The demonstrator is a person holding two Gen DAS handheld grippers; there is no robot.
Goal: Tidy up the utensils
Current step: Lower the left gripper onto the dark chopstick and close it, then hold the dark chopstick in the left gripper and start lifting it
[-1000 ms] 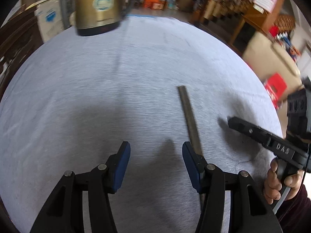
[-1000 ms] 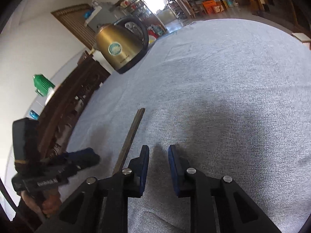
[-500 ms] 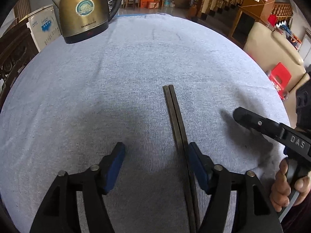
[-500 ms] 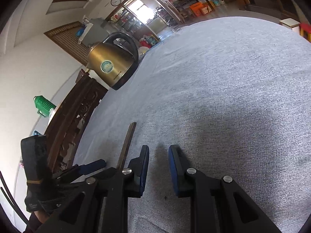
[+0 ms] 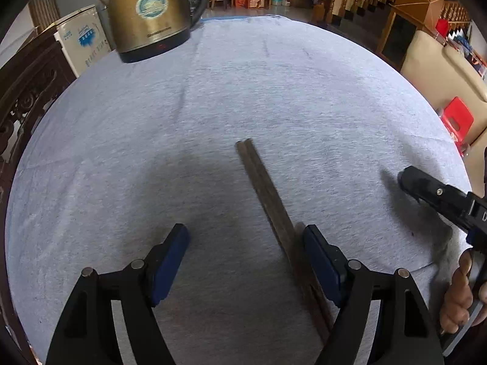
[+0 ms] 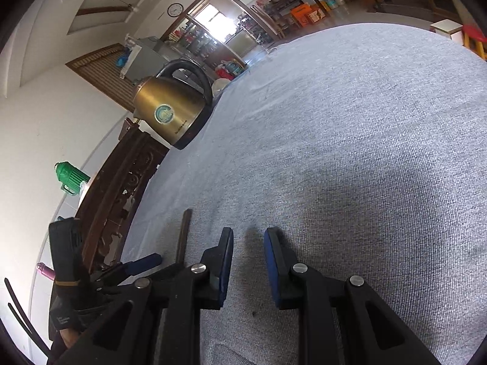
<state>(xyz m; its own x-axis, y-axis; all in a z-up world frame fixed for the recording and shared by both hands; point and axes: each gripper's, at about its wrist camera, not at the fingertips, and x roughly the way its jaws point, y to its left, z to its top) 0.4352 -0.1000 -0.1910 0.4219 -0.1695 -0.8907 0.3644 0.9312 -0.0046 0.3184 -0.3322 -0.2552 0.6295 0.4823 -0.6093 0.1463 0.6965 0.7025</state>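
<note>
A pair of dark wooden chopsticks [image 5: 268, 194] lies side by side on the grey tablecloth [image 5: 213, 97], running from mid-table toward me. My left gripper [image 5: 246, 243] is open, low over the cloth, with its right finger [image 5: 319, 258] just beside the chopsticks; the chopsticks lie inside the gap at its right edge. My right gripper [image 6: 248, 243] is held with a narrow gap and nothing between its pads, to the right of the chopsticks [image 6: 183, 237]. It also shows at the right of the left wrist view [image 5: 438, 194].
A brass-coloured electric kettle [image 5: 146, 12] stands at the far left edge of the table, also in the right wrist view [image 6: 170, 112]. A dark carved wooden chair [image 6: 121, 191] stands by the table's left side. A beige sofa [image 5: 441, 70] and a red stool [image 5: 456, 118] stand beyond the right edge.
The left gripper has shifted so that both chopsticks now show, lying together just inside its right finger. The right gripper has tilted upward a little and kept its narrow gap.
</note>
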